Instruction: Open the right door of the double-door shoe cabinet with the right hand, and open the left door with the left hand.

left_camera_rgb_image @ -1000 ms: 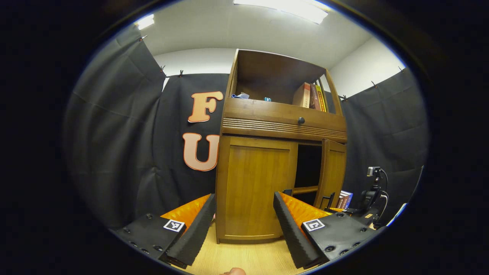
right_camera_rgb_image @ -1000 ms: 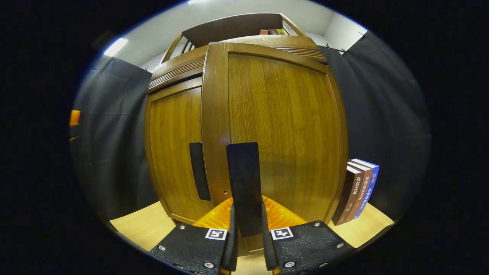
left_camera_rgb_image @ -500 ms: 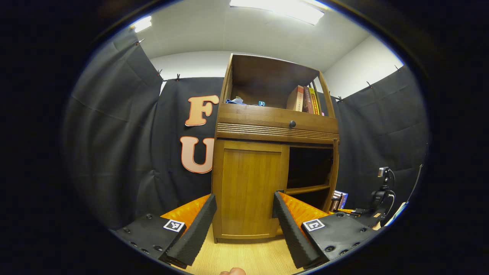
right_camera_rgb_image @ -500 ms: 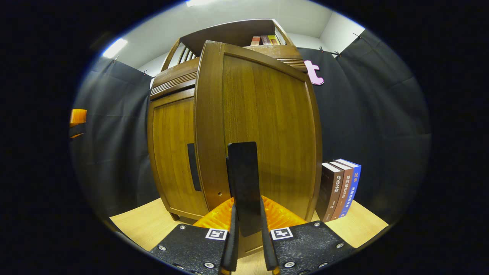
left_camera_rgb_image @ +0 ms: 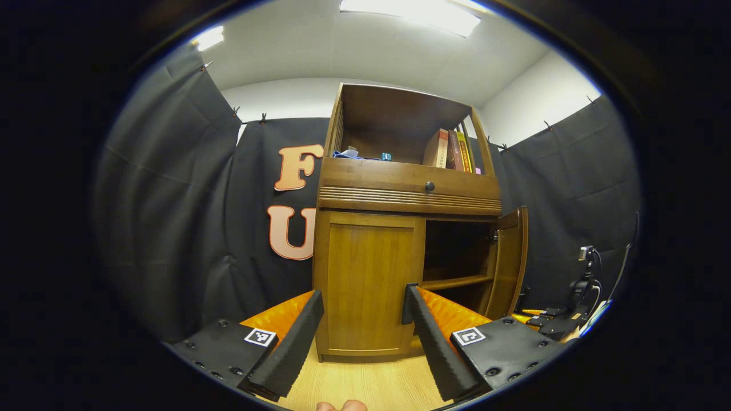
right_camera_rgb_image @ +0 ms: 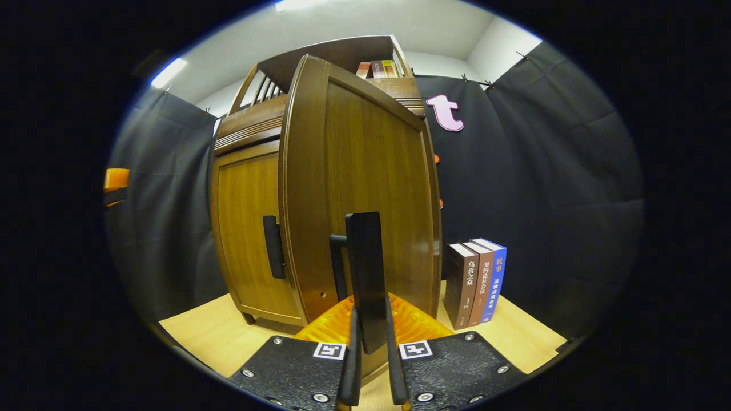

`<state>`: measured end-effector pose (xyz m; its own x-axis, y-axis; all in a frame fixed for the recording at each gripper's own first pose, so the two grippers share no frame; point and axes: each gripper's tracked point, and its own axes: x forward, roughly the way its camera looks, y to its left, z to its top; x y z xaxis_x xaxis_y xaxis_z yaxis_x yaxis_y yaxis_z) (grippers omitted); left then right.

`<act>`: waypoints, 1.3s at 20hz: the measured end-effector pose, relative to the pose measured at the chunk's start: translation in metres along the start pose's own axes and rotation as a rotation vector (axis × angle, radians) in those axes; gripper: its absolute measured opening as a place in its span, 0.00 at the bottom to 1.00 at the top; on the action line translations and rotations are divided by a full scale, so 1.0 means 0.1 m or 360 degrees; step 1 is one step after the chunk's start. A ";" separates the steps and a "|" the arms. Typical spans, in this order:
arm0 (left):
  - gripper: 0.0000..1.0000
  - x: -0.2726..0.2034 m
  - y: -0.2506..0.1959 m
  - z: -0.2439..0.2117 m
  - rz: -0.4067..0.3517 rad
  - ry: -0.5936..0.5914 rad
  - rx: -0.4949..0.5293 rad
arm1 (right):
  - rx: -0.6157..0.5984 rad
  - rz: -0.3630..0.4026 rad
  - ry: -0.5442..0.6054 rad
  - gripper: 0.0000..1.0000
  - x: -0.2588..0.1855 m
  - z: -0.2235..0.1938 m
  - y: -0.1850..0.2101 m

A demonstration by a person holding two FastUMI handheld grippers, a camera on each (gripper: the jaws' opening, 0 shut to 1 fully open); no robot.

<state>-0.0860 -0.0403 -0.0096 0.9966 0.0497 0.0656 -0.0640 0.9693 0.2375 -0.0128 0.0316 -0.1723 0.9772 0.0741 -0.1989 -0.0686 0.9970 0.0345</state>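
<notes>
Wooden right door (right_camera_rgb_image: 365, 171) half open | right tool (right_camera_rgb_image: 370, 371) pinches handle (right_camera_rgb_image: 365, 274), pull smoothly | left tool (left_camera_rgb_image: 362, 337) wide

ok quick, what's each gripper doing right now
Left gripper: open, holding nothing, facing the closed left door.
Right gripper: shut on the right door's handle.

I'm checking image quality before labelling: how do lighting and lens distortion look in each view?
Left gripper view: ceiling light glares white; the cabinet is sharp, its open compartment in deep shadow. Right gripper view: the right door bulges strongly from the fisheye; its handle is near and dark.
</notes>
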 end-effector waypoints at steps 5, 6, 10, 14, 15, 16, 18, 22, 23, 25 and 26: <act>0.96 -0.01 -0.07 -0.01 -0.0012 0.0002 0.0002 | -0.0001 -0.0084 0.0018 0.14 -0.07 -0.01 -0.23; 0.96 -0.01 -0.09 -0.01 -0.0017 0.0003 0.0001 | 0.0000 -0.0087 0.0023 0.14 -0.07 0.02 -0.23; 0.96 0.01 -0.18 -0.04 -0.0034 0.0016 0.0011 | 0.0004 -0.0102 0.0019 0.14 -0.10 0.05 -0.27; 0.96 0.01 -0.25 -0.04 -0.0043 0.0017 0.0019 | 0.0013 -0.0121 0.0011 0.12 -0.14 0.07 -0.38; 0.97 0.02 -0.27 -0.03 -0.0046 0.0015 0.0021 | 0.0015 -0.0127 0.0012 0.12 -0.15 0.07 -0.41; 0.97 0.02 -0.29 -0.03 -0.0047 0.0013 0.0022 | 0.0019 -0.0132 0.0011 0.11 -0.16 0.07 -0.44; 0.96 0.02 -0.33 -0.03 -0.0051 0.0011 0.0023 | 0.0027 -0.0136 0.0011 0.11 -0.17 0.08 -0.49; 0.97 0.04 -0.41 -0.01 -0.0053 0.0009 0.0037 | 0.0025 -0.0153 0.0007 0.10 -0.18 0.09 -0.62; 0.95 0.05 -0.42 0.00 -0.0052 0.0005 0.0040 | 0.0026 -0.0155 0.0004 0.10 -0.18 0.09 -0.65; 0.96 0.08 -0.50 0.03 -0.0067 -0.0003 0.0044 | 0.0039 -0.0159 -0.0003 0.10 -0.20 0.11 -0.73; 0.96 0.10 -0.53 0.03 -0.0078 -0.0009 0.0046 | 0.0041 -0.0166 -0.0008 0.19 -0.20 0.10 -0.78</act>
<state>-0.0724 -0.0923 -0.0190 0.9983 0.0007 0.0584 -0.0164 0.9631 0.2687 -0.0249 -0.0479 -0.1608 0.9797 -0.0304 -0.1980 0.0389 0.9985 0.0392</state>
